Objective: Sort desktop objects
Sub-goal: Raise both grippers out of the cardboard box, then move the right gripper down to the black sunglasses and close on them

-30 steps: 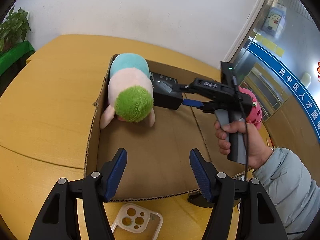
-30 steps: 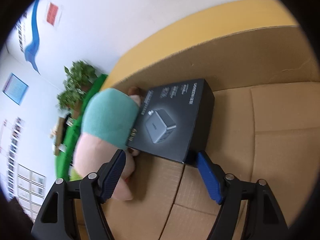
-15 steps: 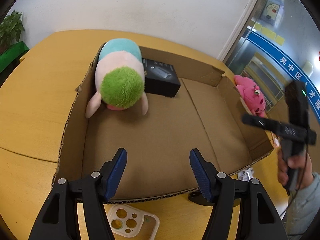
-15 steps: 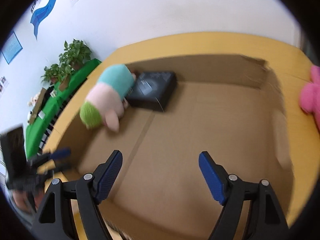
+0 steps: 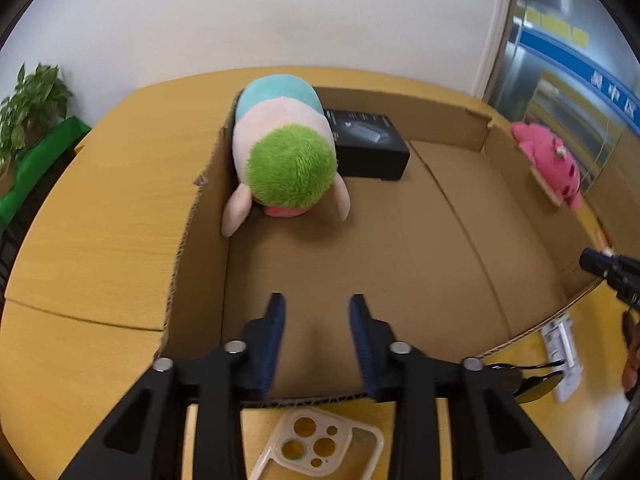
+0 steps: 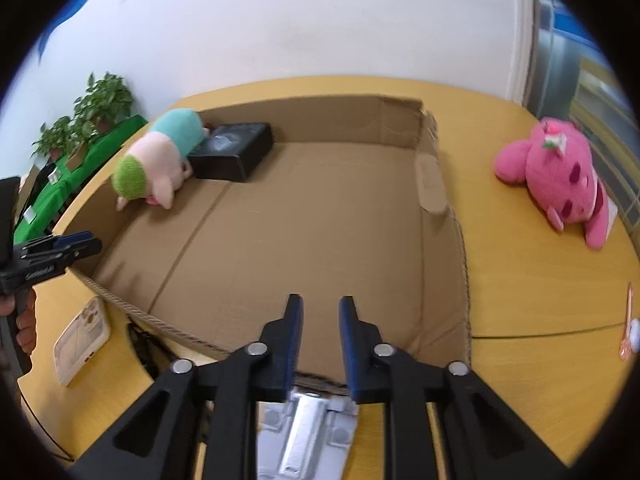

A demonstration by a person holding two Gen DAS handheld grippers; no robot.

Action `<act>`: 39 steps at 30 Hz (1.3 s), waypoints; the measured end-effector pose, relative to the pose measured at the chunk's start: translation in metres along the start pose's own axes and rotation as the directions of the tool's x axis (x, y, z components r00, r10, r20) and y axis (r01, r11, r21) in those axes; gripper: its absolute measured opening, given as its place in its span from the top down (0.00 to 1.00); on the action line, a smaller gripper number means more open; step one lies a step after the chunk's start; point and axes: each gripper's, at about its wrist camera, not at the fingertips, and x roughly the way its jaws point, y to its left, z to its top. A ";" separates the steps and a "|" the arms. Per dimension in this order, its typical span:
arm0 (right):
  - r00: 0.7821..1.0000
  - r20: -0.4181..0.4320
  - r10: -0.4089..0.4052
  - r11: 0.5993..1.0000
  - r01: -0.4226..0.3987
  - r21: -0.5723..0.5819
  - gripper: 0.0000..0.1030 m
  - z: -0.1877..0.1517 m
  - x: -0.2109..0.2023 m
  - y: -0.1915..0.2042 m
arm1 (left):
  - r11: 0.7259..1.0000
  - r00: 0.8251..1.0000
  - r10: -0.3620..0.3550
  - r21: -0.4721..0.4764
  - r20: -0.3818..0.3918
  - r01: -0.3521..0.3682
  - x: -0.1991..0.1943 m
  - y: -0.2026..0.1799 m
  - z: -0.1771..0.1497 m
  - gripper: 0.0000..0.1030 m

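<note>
plush toys, a black box and small desk items are what you are sorting: from your left tool (image 5: 316, 312), the green-haired plush (image 5: 286, 148) lies at about 12 o'clock, face down in the far left corner of the cardboard tray (image 5: 400, 248), with the black box (image 5: 370, 146) touching it at its 3 o'clock side. your left tool hangs over the tray's near edge with its jaws closing and nothing between them. a clear phone case (image 5: 320, 446) lies on the desk (image 5: 100, 208) under it, at 6 o'clock, and sunglasses (image 5: 528, 380) sit at 4 o'clock just outside the tray.

from your right tool (image 6: 319, 308), the pink plush (image 6: 560, 172) lies on the desk at 2 o'clock, outside the tray's right wall and well apart from the blue pads. that tool's jaws are drawn together with nothing held. a grey metal piece (image 6: 306, 432) lies beneath it at 6 o'clock, and a white card-like item (image 6: 80, 340) rests at 9 o'clock beside the tray.

the green-haired plush has a pale pink body, a teal back and fuzzy lime hair. the pink one has darker spots and a small flower on its head. the black box carries a product picture and white lettering too small to read. a blue band with white chinese characters (image 5: 608, 88) runs at 2 o'clock in the left view.
</note>
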 end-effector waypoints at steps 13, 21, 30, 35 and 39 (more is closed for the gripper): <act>0.989 0.145 -0.003 0.997 0.015 -0.082 0.22 -0.001 -0.050 0.062 | 0.992 0.966 -0.118 -0.019 0.230 0.126 -0.075 -0.041 -0.003 0.18; 0.988 0.127 0.090 0.992 -0.077 -0.099 0.22 -0.016 -0.059 0.060 | 0.985 0.965 -0.167 0.003 0.204 0.170 -0.083 -0.061 -0.012 0.18; 0.967 -0.037 0.252 0.938 -0.253 -0.236 0.22 -0.054 -0.036 0.085 | 0.942 0.945 -0.315 -0.096 0.092 0.323 -0.076 -0.055 -0.045 0.18; 0.948 -0.144 0.285 0.916 -0.313 -0.251 0.23 -0.059 0.001 0.096 | 0.930 0.943 -0.331 -0.157 0.041 0.333 -0.065 -0.049 -0.056 0.18; 0.950 -0.207 0.233 0.933 -0.278 -0.229 0.33 -0.063 0.027 0.094 | 0.930 0.946 -0.320 -0.175 0.043 0.322 -0.064 -0.049 -0.062 0.18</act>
